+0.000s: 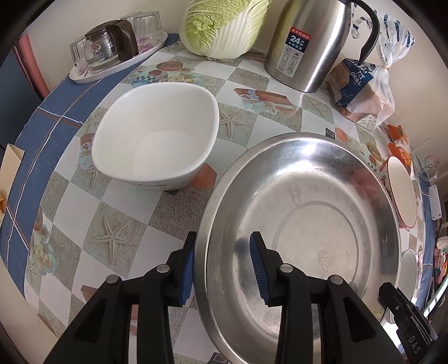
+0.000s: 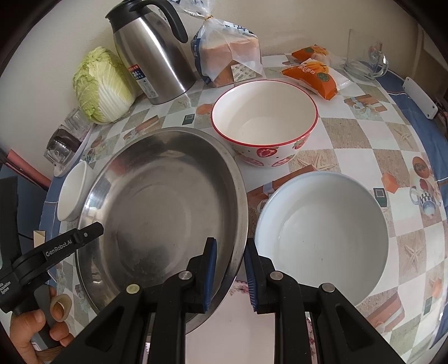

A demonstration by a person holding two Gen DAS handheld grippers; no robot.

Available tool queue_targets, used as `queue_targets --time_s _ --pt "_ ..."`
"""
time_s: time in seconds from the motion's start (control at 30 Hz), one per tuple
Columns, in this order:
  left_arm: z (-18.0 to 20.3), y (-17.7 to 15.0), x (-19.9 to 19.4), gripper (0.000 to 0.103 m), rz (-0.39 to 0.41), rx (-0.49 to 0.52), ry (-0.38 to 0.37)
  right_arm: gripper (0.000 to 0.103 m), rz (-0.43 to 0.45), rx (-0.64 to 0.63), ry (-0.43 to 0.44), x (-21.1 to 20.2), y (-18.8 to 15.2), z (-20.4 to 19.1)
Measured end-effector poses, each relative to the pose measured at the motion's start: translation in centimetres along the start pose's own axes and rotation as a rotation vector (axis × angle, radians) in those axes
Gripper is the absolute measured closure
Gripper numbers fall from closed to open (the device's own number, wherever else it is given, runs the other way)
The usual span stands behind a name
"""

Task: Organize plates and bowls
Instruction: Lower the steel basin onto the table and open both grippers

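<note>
A wide steel basin [image 1: 308,218] [image 2: 162,201] stands mid-table. My left gripper [image 1: 224,252] straddles its left rim, one pad outside and one against the inner wall, shut on it. My right gripper [image 2: 230,252] is shut on the opposite rim in the same way. A hand [image 2: 30,333] holds the left gripper's handle. Left of the basin is a white squarish bowl [image 1: 154,140] [image 2: 71,193]. Beyond it on the right sits a red-rimmed strawberry bowl [image 2: 263,120] [image 1: 401,193]. A pale blue bowl [image 2: 324,232] lies close to my right gripper.
Along the back wall stand a steel thermos jug [image 1: 308,42], a cabbage [image 1: 224,25], a bagged loaf [image 2: 226,58], orange snack packets [image 2: 310,75] and a glass mug [image 2: 364,58]. A tray of glasses [image 1: 112,53] sits far left. The tablecloth's blue border [image 1: 36,134] marks the table's edge.
</note>
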State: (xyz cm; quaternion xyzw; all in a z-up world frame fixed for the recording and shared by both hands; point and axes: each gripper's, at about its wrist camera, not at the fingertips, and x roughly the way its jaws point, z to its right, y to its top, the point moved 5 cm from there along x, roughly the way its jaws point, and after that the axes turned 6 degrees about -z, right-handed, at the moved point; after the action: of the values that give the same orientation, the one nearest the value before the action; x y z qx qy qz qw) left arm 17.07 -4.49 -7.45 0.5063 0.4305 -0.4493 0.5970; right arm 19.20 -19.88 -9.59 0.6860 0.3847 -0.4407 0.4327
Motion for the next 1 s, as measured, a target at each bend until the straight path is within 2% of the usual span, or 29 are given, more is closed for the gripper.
queue_targets --time_s 0.13,0.23,0.33,0.37,0.5,0.6,0.67,0.8,0.9,1.0 --pt "-0.1 0.0 -0.6 0.064 0.012 0.000 -0.002 0.079 -0.012 0.010 0.003 -0.2 -0.2 0.1" --pt "-0.1 -0.1 -1.1 0.052 0.018 0.003 -0.004 0.078 -0.010 0.007 -0.001 -0.5 -0.3 0.1" --pt "-0.2 -0.2 -1.6 0.049 0.023 0.008 0.002 0.077 -0.014 0.002 -0.005 -0.9 -0.4 -0.1" --pt "-0.2 -0.3 -1.8 0.047 0.023 0.010 0.003 0.074 -0.016 0.000 -0.009 -1.0 -0.5 -0.1" --pt "-0.2 -0.5 -2.5 0.043 0.024 0.021 0.012 0.052 -0.004 -0.030 -0.027 -2.0 -0.8 -0.8" --pt "0.0 -0.7 -2.9 0.040 0.019 0.039 0.026 0.050 0.008 -0.051 -0.041 -2.7 -0.9 -1.2" --pt "0.1 -0.9 -3.1 0.034 0.018 0.052 0.036 0.048 0.010 -0.054 -0.040 -2.9 -1.0 -1.4" --pt "0.4 -1.2 -3.5 0.030 0.010 0.064 0.038 0.040 0.007 -0.056 -0.050 -3.0 -1.1 -1.5" --pt "0.5 -1.4 -3.7 0.019 0.005 0.069 0.042 0.034 0.009 -0.055 -0.053 -3.2 -1.3 -1.5" --pt "0.7 -1.7 -4.1 0.017 0.009 0.068 0.032 0.030 0.012 -0.061 -0.059 -3.4 -1.5 -1.6"
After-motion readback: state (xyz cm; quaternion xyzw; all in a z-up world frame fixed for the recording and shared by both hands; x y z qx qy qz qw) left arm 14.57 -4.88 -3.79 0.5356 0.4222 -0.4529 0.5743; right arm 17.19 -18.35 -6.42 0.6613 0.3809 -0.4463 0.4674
